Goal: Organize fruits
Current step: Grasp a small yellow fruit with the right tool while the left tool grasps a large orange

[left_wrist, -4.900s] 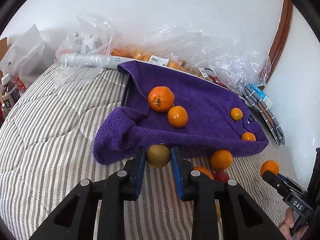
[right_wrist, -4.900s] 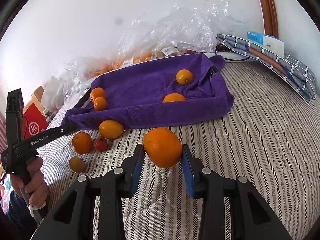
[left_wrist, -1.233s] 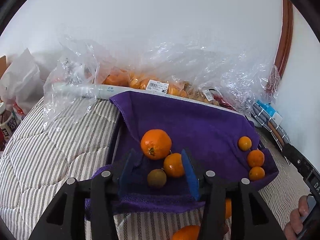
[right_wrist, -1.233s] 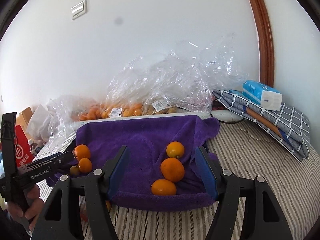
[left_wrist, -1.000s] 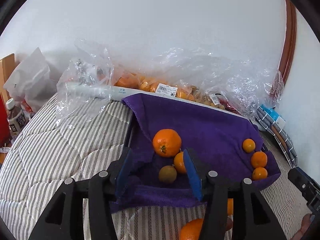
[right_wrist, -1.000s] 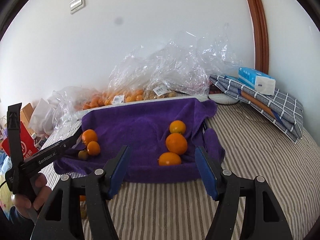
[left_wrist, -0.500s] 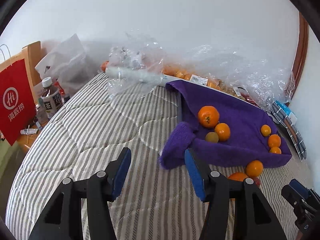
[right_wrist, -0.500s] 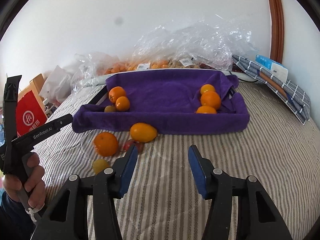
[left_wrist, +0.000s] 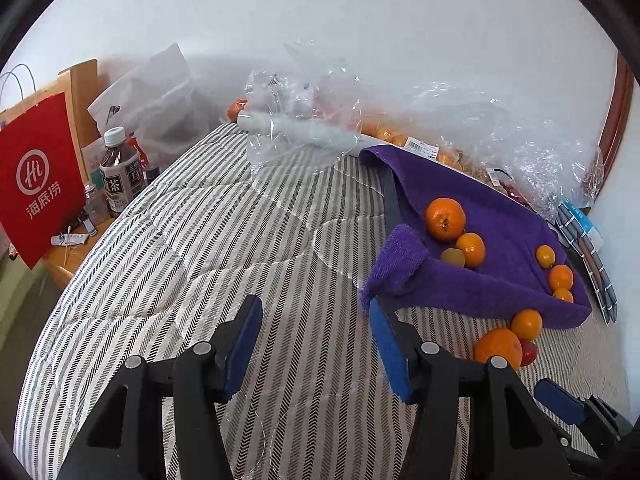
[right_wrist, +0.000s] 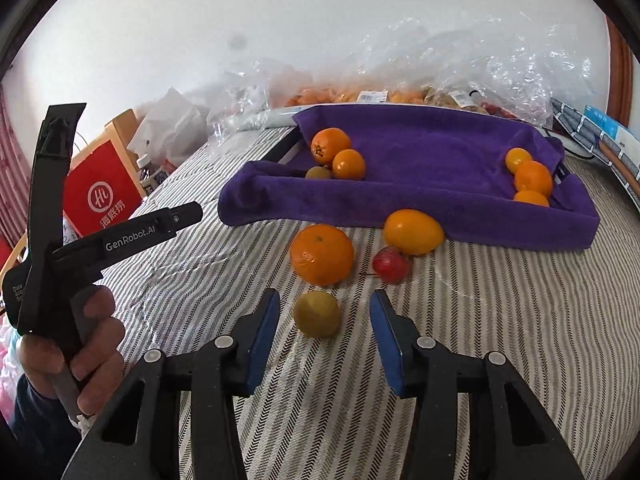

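Partly hidden — red fruit behind orange

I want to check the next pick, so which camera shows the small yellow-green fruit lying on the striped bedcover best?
The right wrist view: the small yellow-green fruit lies whole and close on the striped bedcover, between the blue pads of the right gripper, whose jaws have just been closing but don't touch it. The left wrist view doesn't show it; only the other loose fruit appears beside its finger.

loose: yellow-green fruit, big orange, red fruit | striped bedding | before purple towel
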{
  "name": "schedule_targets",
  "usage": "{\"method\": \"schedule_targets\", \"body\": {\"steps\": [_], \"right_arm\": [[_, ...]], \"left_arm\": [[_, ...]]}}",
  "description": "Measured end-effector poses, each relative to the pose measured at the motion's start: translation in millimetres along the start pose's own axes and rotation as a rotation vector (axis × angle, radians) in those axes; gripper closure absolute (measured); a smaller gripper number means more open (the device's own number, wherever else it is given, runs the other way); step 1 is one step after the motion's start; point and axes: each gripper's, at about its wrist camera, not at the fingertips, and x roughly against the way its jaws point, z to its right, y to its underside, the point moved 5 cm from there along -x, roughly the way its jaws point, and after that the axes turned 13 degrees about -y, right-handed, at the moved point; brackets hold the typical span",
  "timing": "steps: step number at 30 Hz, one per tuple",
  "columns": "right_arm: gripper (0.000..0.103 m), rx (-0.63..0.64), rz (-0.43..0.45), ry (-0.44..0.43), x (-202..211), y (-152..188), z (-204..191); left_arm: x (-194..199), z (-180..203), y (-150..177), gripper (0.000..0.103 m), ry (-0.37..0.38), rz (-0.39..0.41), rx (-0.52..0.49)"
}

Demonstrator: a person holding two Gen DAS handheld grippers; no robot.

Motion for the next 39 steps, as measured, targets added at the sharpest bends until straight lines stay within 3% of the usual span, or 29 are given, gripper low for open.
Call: {"method": "schedule_targets", "body": {"steps": [3,8,19,26,27,28,30,39], "right_arm": [[0.076,0.02,-0.055,0.016,-11,4,-2],[0.076,0.01,-0.003,0.001,7,3,4],[0.076,-0.001,0.091,0.15,72,-4,69],[0.076,-0.033,0.136,0.2,92,-12,107],[0.076,-0.037,0.14,0.199,93,-14,111],[0.076,-0.041,0.142,0.199,92,-16,115],[0.076,-0.043,0.153,0.199,92,-21,119],[0.076,-0.034,0.197,0.208,90,-58,148]], "left_arm": [[1,4,0,0.05,0.014,0.0,-0.011],[7,14,1,0.05,0.053,0.013,-0.051],[24,88,19,0.047,0.294,-0.061,-0.208],[13,128,36,0.047,0.25,-0.113,-0.325],[11,130,37,0.052,0.237,-0.114,-0.325],[11,132,37,0.064,0.24,-0.118,-0.326],[11,133,36,0.063,0.242,-0.128,-0.328],[14,123,-16,0.064,0.232,-0.072,-0.235]]}}
